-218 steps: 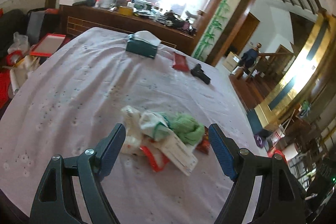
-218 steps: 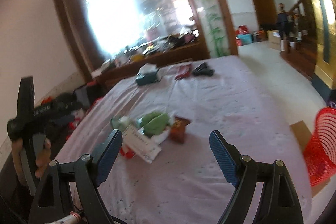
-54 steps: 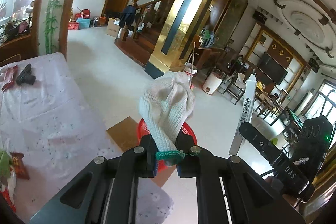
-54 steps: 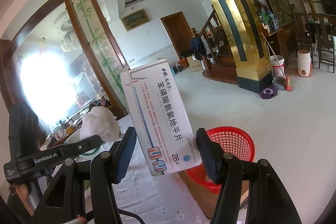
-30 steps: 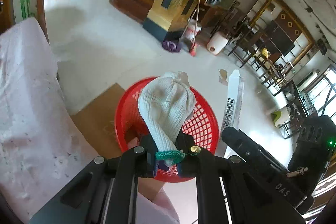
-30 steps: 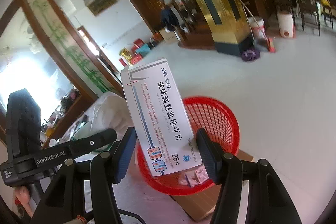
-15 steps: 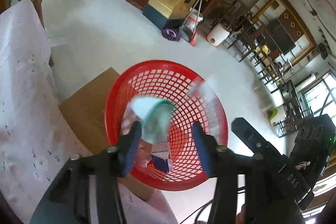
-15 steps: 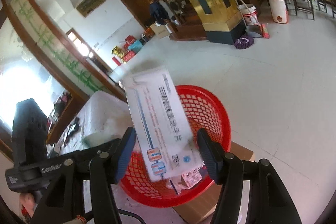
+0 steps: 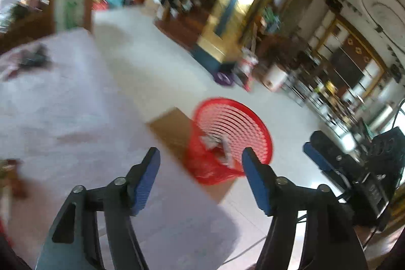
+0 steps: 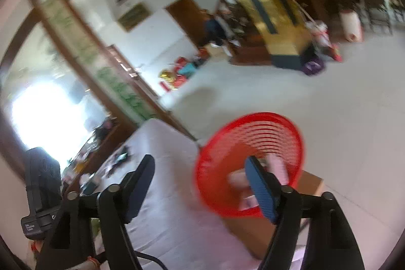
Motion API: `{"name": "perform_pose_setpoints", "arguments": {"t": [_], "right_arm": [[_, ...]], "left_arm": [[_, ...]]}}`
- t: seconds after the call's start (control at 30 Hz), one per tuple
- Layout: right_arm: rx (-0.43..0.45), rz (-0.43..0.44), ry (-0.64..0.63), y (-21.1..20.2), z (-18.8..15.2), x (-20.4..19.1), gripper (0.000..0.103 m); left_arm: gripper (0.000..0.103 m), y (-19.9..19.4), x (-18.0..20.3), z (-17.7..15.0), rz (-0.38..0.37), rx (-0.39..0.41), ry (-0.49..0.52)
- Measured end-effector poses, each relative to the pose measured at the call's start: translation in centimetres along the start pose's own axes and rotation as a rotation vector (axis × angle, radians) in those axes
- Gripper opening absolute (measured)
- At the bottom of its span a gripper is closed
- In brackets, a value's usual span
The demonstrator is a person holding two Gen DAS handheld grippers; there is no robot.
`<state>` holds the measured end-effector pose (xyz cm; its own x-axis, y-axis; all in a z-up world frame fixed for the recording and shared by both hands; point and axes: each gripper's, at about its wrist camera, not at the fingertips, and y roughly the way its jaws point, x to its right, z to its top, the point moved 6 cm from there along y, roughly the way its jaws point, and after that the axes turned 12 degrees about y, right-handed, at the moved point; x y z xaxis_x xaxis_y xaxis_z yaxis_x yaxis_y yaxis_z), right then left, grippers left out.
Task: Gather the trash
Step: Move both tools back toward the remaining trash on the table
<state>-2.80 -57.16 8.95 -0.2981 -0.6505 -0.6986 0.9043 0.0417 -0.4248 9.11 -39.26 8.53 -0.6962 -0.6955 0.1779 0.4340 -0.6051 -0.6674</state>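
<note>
Both grippers' fingers, left (image 9: 200,181) and right (image 10: 200,187), are opening wide, empty.

Both tongs — left (image 9: 200,168) and right (image 10: 200,176) — are black plastic, with 2 blue ribbed pads (image 9: 143,181) and silver screws.
</note>
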Motion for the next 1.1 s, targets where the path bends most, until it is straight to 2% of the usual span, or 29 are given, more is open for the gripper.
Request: {"name": "perform_pose_setpoints", "arguments": {"t": [0.27, 0.57, 0.67, 0.8, 0.87, 0.97, 1.1], "right_arm": [[-0.060, 0.145, -0.157, -1.6, -6.1, -10.1, 0.086], [-0.223, 0.215, -0.265, 1.6, -14.1, -16.5, 0.087], [-0.267, 0.228, -0.294, 3.0, -16.3, -18.1, 0.087], [-0.315, 0.239, -0.326, 5.0, -18.8, -20.3, 0.087], [-0.338, 0.245, -0.339, 6.0, -19.8, -21.0, 0.087], [-0.367, 0.239, -0.347, 7.7, -21.1, -22.1, 0.087], [-0.400, 0.230, -0.365, 9.9, -22.7, -23.2, 0.087]], "left_arm": [[0.069, -14.4, -9.1, -6.8, 0.283, 0.154, -0.105], [0.070, -24.4, -21.0, -16.2, 0.485, 0.196, -0.336], [0.070, -26.4, -23.6, -18.1, 0.517, 0.200, -0.379], [0.070, -27.4, -24.8, -19.4, 0.533, 0.201, -0.382], [0.070, -27.4, -25.4, -19.8, 0.523, 0.196, -0.368], [0.070, -26.7, -25.6, -20.2, 0.468, 0.179, -0.352], [0.070, -24.6, -25.8, -20.0, 0.422, 0.144, -0.309]]}}
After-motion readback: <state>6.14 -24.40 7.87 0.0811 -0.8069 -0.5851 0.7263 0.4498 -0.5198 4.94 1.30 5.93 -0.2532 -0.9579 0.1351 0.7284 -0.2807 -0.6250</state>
